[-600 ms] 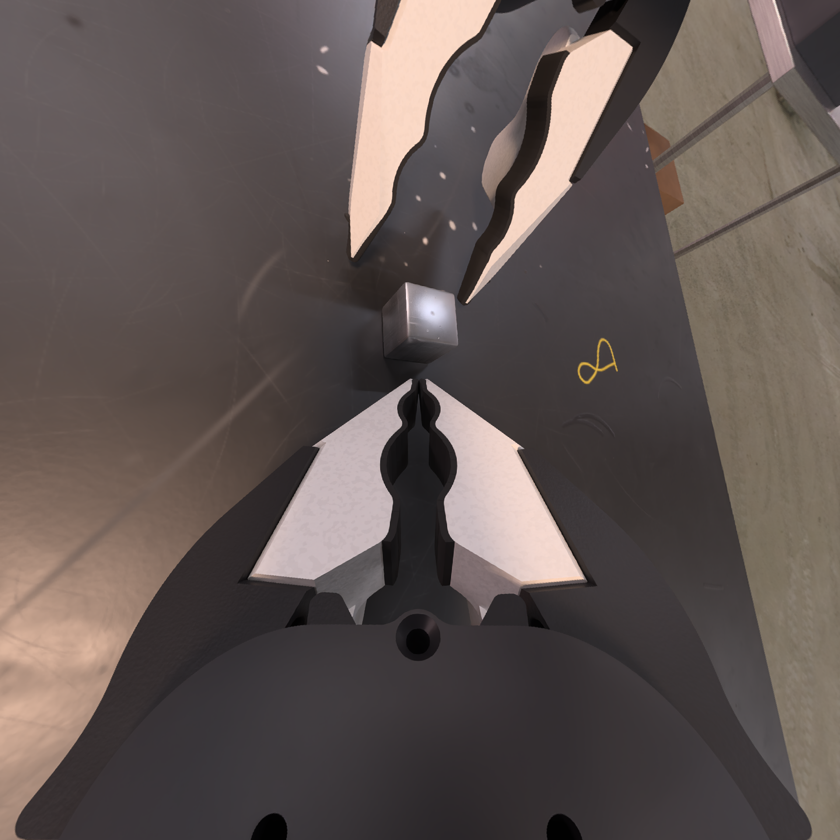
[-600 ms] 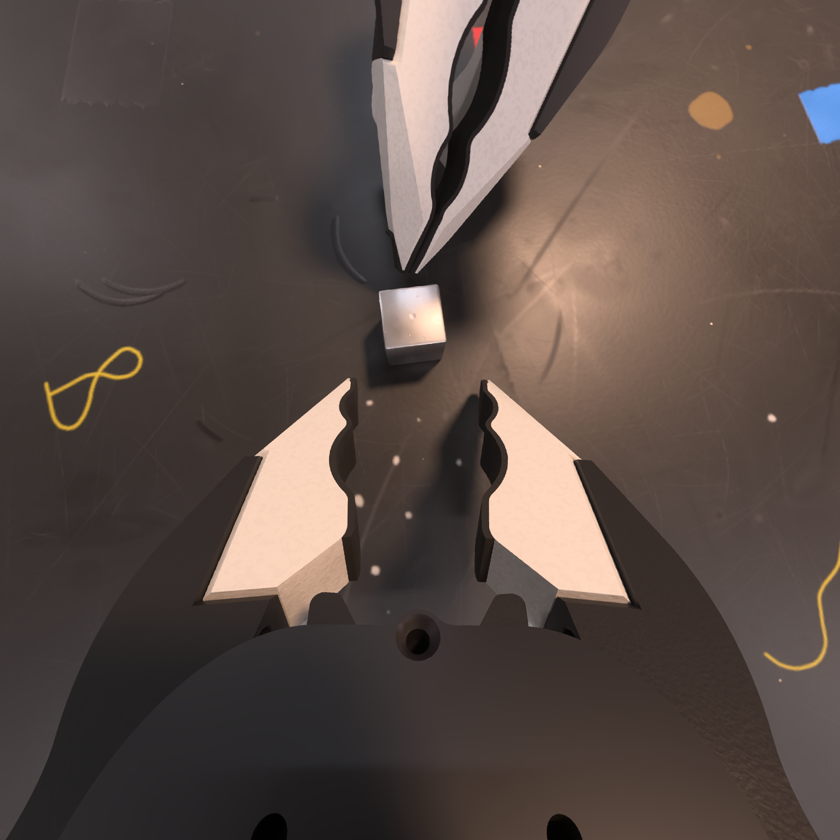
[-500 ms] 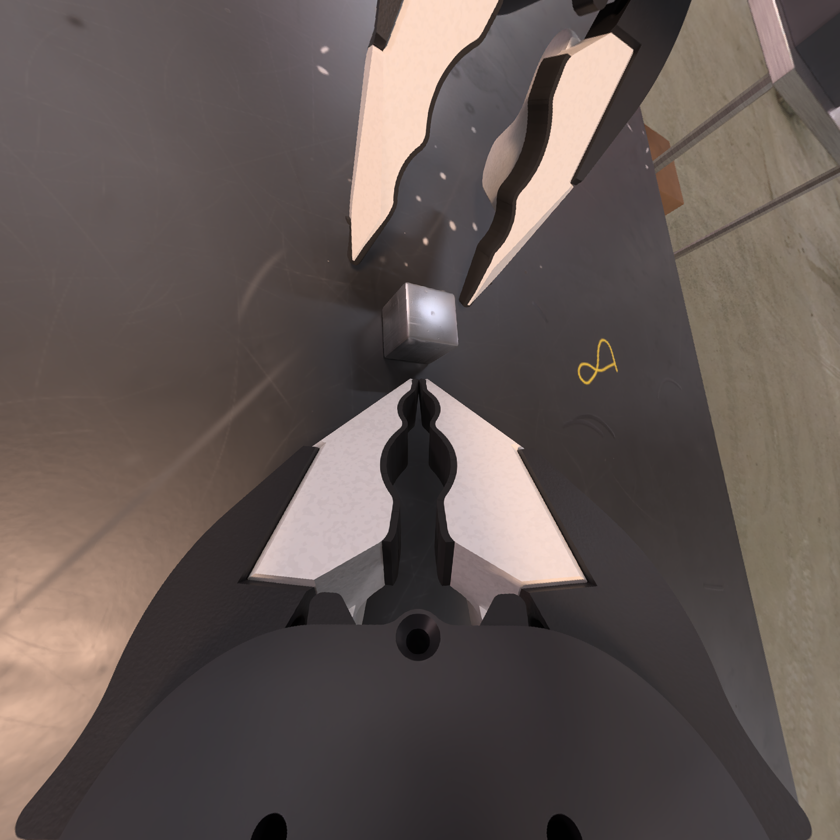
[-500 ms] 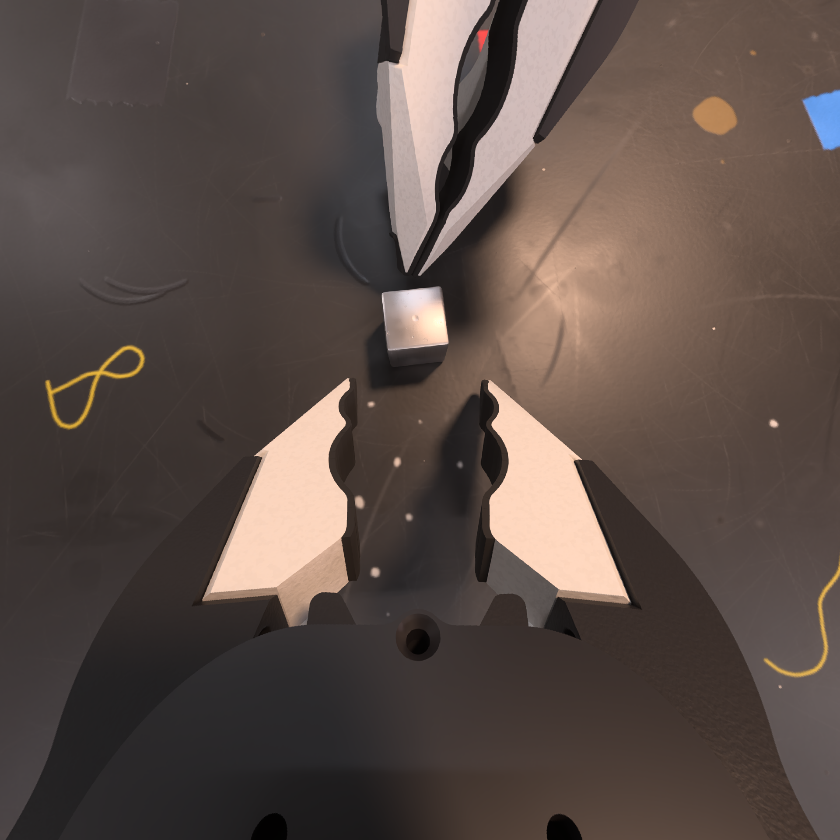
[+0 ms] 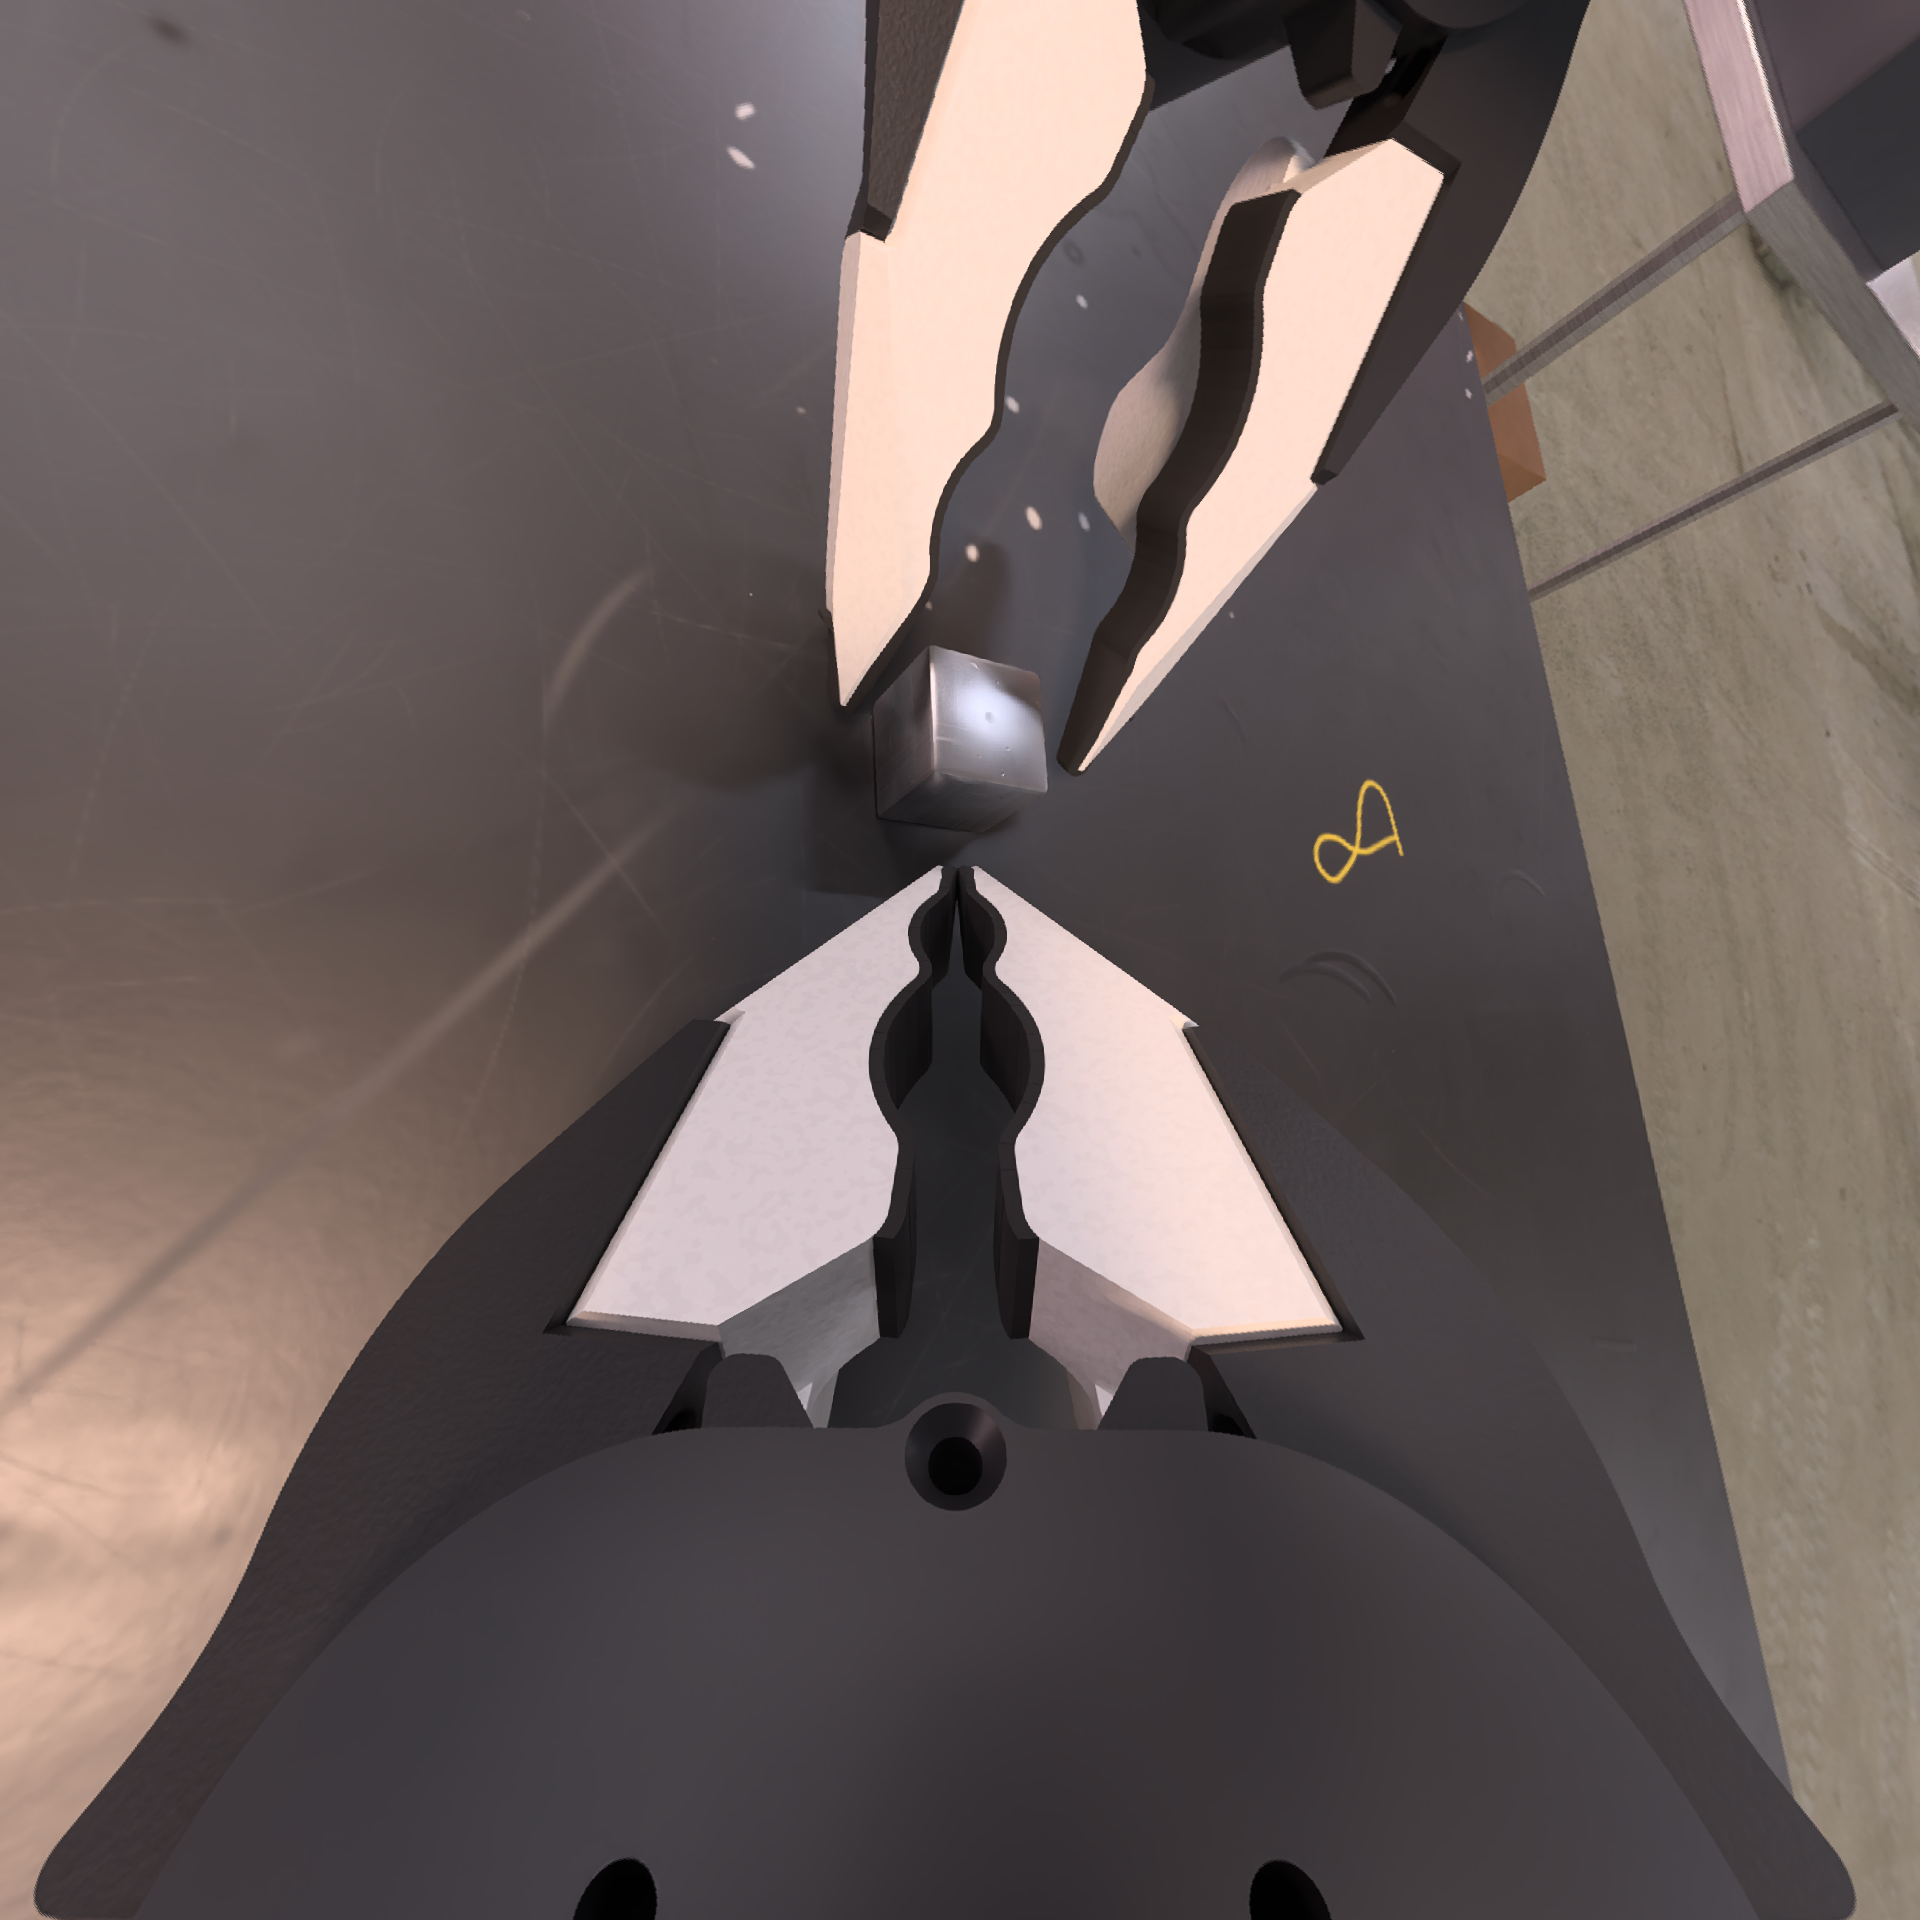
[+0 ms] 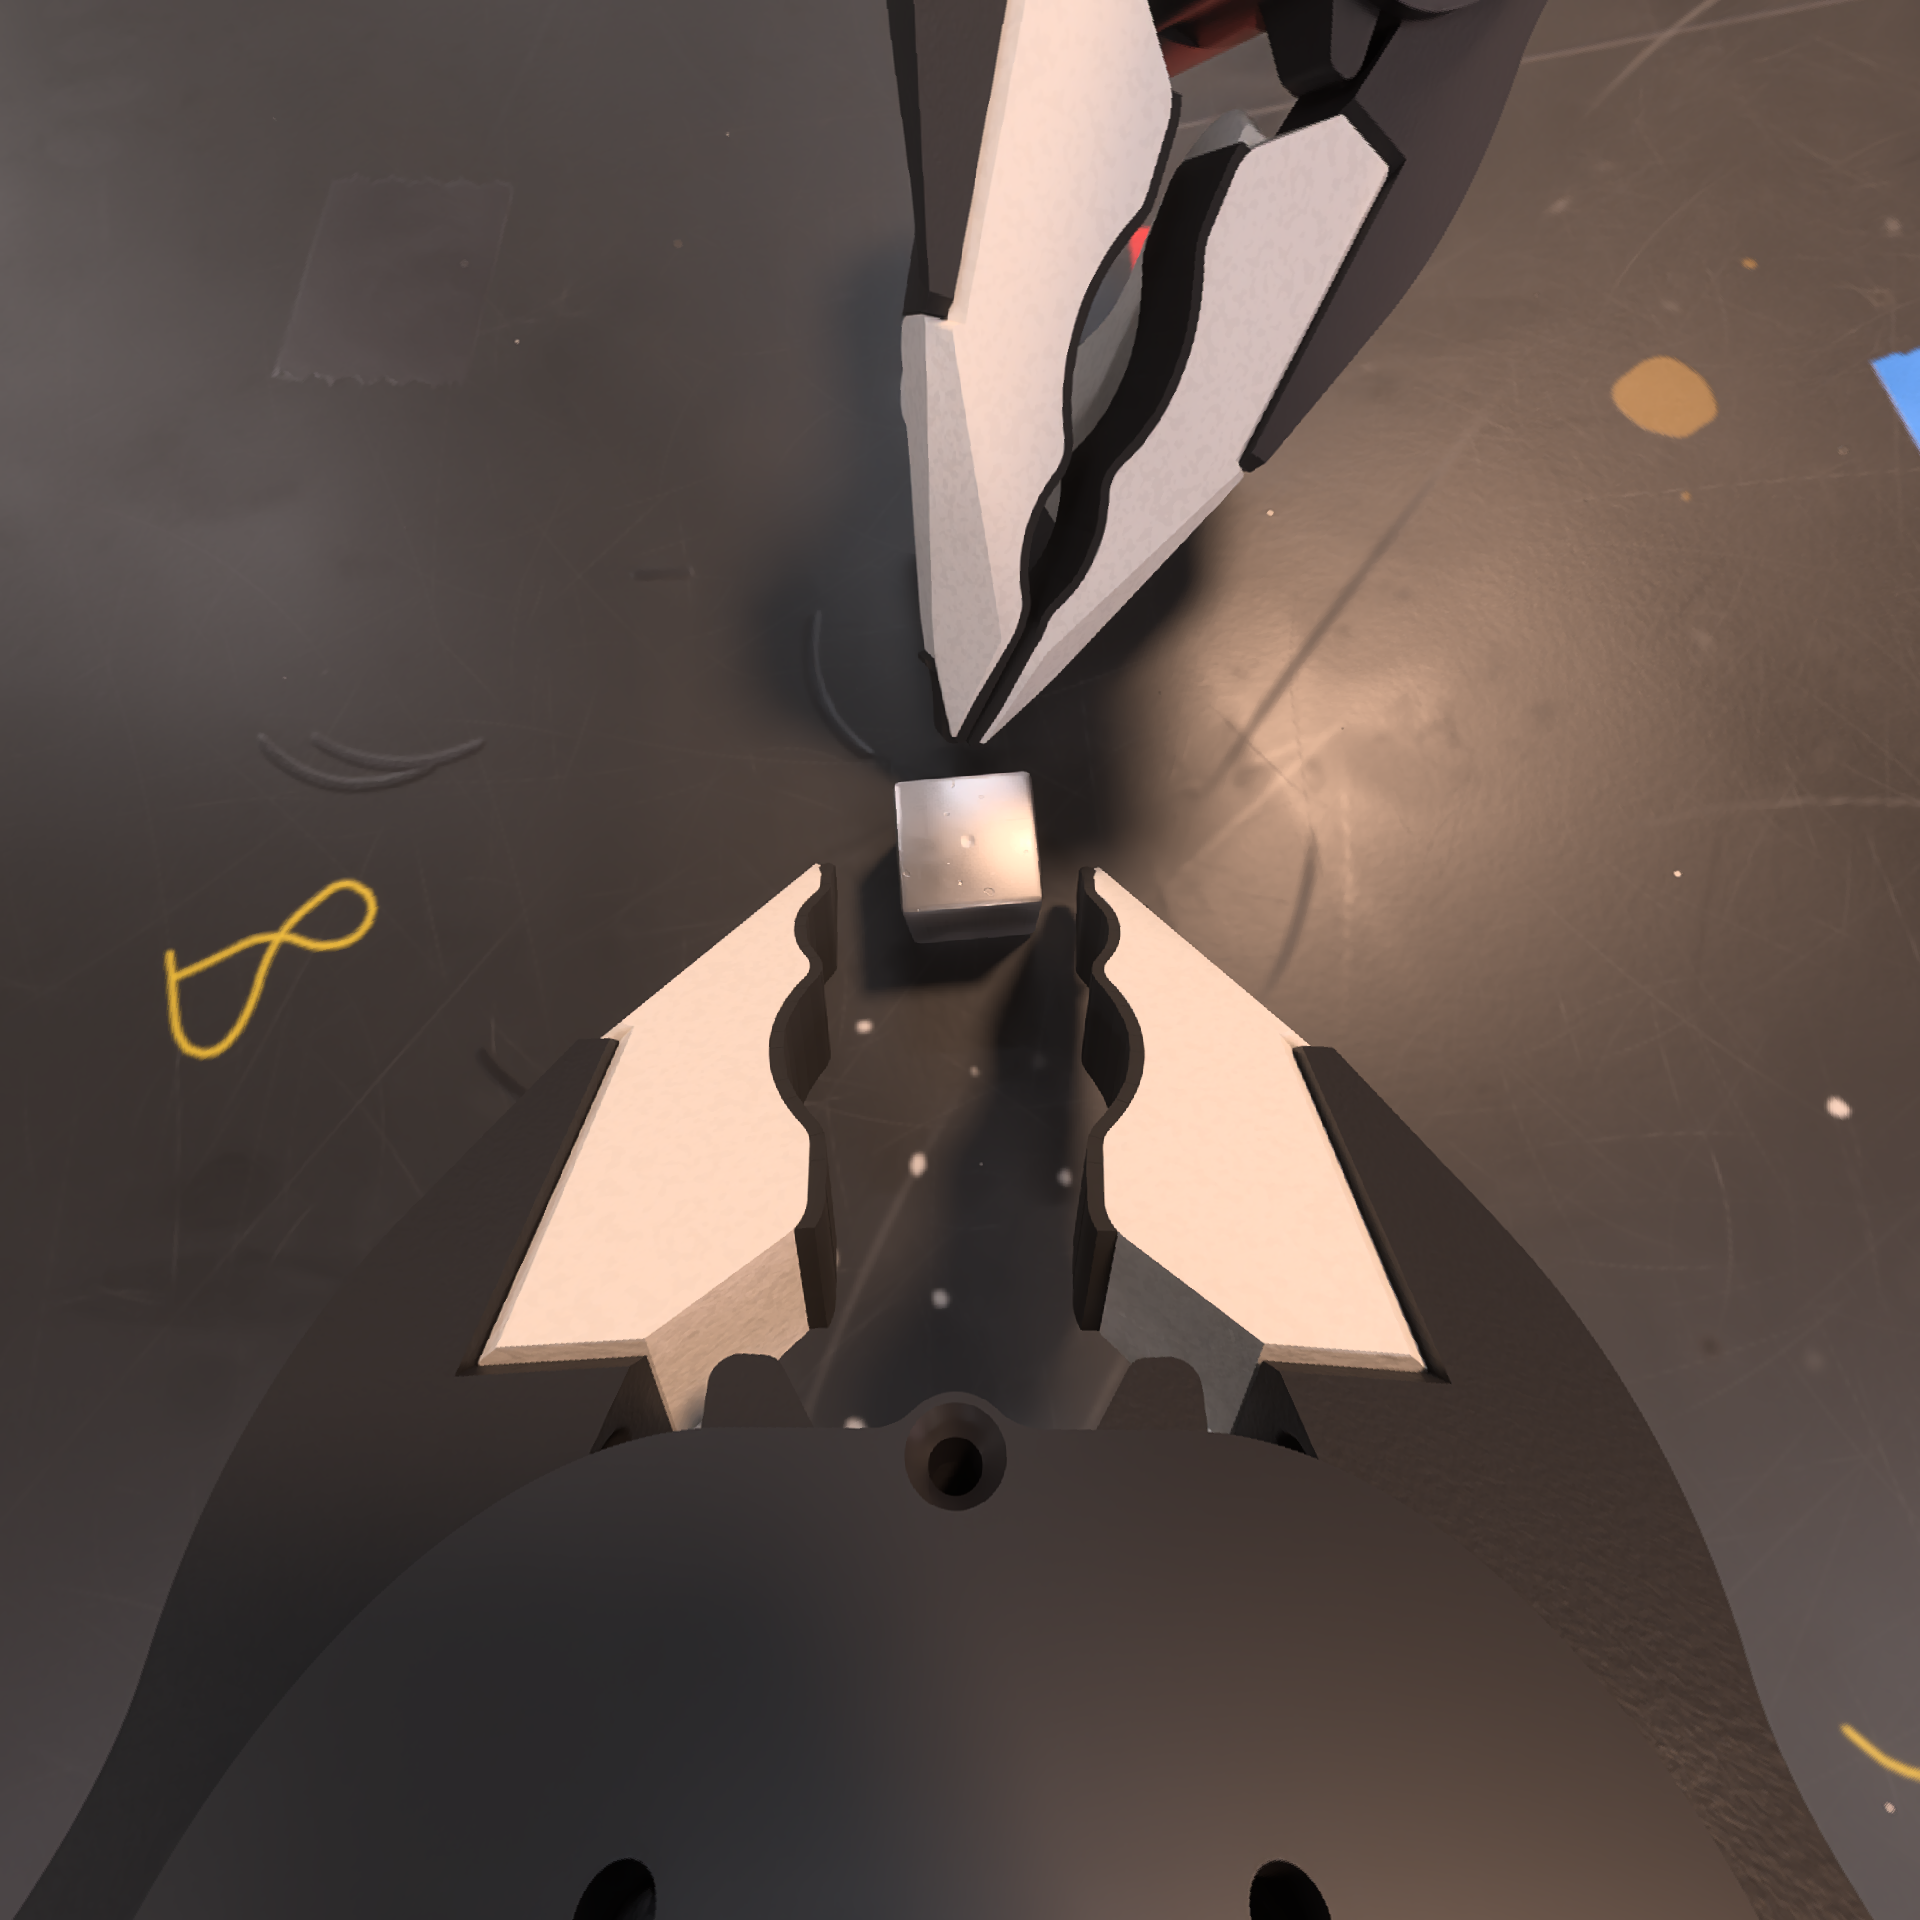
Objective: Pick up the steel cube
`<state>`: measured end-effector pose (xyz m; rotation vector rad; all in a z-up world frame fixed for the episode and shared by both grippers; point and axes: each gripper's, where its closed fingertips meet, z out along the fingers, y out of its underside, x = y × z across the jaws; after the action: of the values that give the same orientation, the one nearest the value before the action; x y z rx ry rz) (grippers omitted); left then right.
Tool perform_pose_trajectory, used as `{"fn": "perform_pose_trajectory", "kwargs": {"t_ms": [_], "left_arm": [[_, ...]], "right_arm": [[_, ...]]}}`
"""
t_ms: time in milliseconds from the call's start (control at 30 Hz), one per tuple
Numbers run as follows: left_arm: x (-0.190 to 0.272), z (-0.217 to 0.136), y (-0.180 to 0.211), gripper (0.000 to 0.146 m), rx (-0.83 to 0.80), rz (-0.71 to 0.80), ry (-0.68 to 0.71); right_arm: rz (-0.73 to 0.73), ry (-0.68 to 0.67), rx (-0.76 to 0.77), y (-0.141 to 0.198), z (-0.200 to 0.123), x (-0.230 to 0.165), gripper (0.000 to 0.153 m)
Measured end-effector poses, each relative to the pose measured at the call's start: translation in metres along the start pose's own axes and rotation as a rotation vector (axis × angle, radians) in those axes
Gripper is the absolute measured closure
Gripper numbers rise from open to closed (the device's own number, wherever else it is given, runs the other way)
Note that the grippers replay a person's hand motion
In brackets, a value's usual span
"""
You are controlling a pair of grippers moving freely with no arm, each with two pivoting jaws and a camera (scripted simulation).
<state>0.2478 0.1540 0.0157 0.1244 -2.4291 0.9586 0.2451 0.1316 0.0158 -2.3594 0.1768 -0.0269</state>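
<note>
While the steel cube (image 6: 967,871) sits flat on the dark tabletop (image 6: 1455,831), unheld, the main risk judged from this position is a nudge rather than a grasp: the right hand-held gripper (image 6: 956,883) has its fingers spread only slightly wider than the cube, so any sideways offset on advance could let a fingertip (image 5: 854,686) strike a face and slide the smooth block across the surface. A second hazard is collision, since the left hand-held gripper (image 5: 958,871), fingers pressed together and holding nothing, points at the cube from the opposite side with its tips just short of it. As to position, the cube lies at the mouth of the right hand-held gripper, between the tips but not deep between the pads; contact on either side cannot be confirmed.
</note>
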Motion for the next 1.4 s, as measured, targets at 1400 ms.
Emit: {"fn": "perform_pose_trajectory", "kwargs": {"t_ms": [1400], "left_arm": [[-0.0002,0.0003,-0.0001,0.146,0.000,-0.004,0.003]], "right_arm": [[-0.161,-0.015,-0.107,0.0021,0.0015,0.0028,0.109]]}}
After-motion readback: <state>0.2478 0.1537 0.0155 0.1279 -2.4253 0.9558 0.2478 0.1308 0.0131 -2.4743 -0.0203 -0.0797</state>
